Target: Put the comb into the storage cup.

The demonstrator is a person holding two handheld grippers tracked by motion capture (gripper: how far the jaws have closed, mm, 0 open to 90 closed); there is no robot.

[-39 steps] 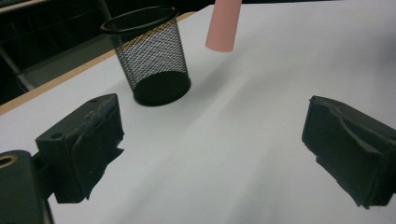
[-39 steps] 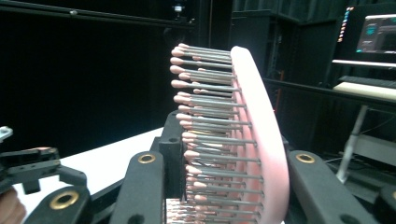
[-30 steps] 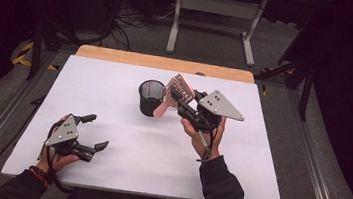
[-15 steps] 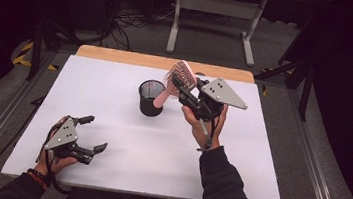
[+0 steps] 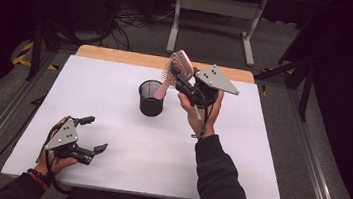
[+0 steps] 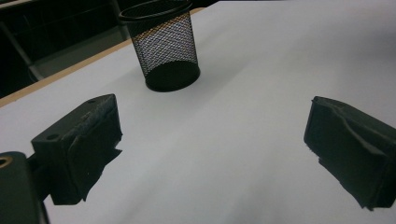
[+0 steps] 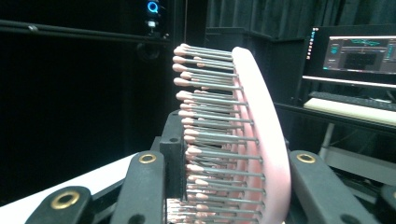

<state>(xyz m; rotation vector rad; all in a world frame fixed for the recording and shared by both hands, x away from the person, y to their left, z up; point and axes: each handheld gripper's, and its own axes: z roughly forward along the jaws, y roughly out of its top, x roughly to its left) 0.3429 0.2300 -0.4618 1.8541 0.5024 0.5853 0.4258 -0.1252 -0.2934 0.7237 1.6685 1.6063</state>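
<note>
Pink hairbrush (image 7: 252, 140), metal bristles pink-tipped, clamped in right tool (image 5: 182, 82); left tool (image 5: 91, 133) agape, empty.

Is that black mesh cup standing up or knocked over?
Upright: the black mesh cup stands on its round base on the white table, rim facing up.

Pink hairbrush (image 5: 178, 68) above black mesh cup (image 5: 151, 98)

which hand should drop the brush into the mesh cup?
Right. The right gripper is already shut on the pink hairbrush, handle tip over the mesh cup. The left gripper rests open near the table's front edge.
</note>
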